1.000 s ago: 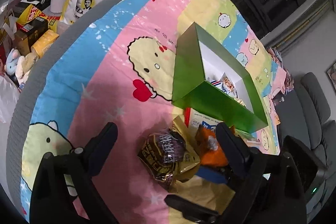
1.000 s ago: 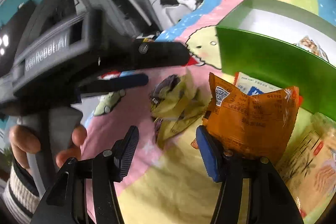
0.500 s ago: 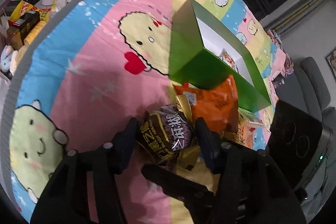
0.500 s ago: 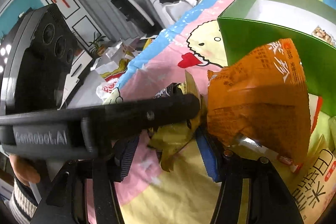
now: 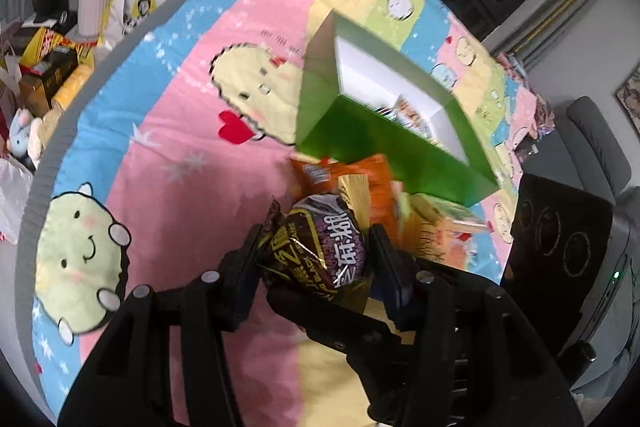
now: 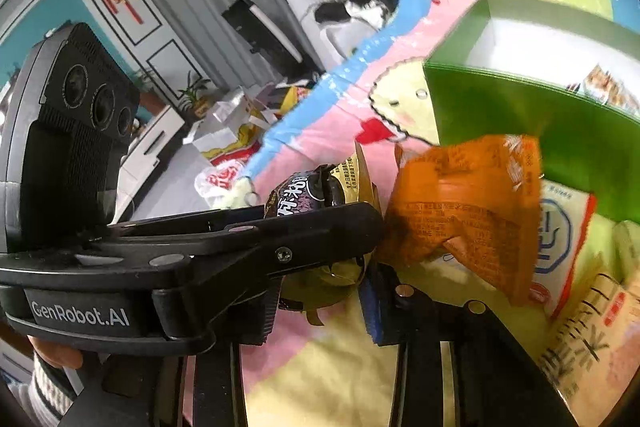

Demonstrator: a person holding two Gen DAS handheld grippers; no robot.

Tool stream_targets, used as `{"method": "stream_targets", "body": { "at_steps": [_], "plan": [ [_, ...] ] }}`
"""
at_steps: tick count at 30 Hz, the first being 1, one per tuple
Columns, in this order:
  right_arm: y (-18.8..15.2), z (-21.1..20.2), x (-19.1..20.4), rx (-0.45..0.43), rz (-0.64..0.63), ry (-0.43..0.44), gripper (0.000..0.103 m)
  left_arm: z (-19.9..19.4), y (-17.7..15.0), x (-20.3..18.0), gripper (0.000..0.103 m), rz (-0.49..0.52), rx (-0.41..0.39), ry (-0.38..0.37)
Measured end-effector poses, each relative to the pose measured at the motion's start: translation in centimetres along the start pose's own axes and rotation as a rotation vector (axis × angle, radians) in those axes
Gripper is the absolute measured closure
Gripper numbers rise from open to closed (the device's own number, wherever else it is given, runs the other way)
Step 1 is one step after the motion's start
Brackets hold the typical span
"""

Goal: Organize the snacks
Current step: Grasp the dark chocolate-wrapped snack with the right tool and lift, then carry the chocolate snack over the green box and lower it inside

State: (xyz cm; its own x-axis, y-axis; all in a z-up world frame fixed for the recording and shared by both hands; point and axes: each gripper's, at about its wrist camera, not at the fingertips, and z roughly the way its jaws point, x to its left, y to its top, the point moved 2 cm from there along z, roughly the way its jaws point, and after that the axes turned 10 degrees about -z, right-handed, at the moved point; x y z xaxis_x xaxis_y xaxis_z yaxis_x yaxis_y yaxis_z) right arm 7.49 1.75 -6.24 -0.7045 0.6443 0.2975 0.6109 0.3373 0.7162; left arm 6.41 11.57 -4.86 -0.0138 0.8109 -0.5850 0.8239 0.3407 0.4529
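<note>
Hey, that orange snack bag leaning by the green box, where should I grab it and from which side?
Grip the orange snack bag at its flat crimped top edge, coming from above on the side away from the green box. It stands propped upright, so that seam is exposed; its puffy middle could slip or crush.

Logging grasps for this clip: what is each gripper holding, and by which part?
The left gripper clamps the purple-and-gold snack packet across its bulging middle. Whether the right gripper grips anything cannot be told.

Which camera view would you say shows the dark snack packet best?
The left wrist view: the dark snack packet sits front-on in the left gripper, its print facing the camera. In the right wrist view that gripper hides most of the packet.
</note>
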Motion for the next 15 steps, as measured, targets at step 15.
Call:
{"method": "stream_targets", "body": {
  "at_steps": [15],
  "plan": [
    [-0.3,-8.8,3.3,-0.113,-0.106,-0.080,0.066,-4.9,-2.1,-6.6,0.052,0.098,-0.103,-0.081]
  ]
}}
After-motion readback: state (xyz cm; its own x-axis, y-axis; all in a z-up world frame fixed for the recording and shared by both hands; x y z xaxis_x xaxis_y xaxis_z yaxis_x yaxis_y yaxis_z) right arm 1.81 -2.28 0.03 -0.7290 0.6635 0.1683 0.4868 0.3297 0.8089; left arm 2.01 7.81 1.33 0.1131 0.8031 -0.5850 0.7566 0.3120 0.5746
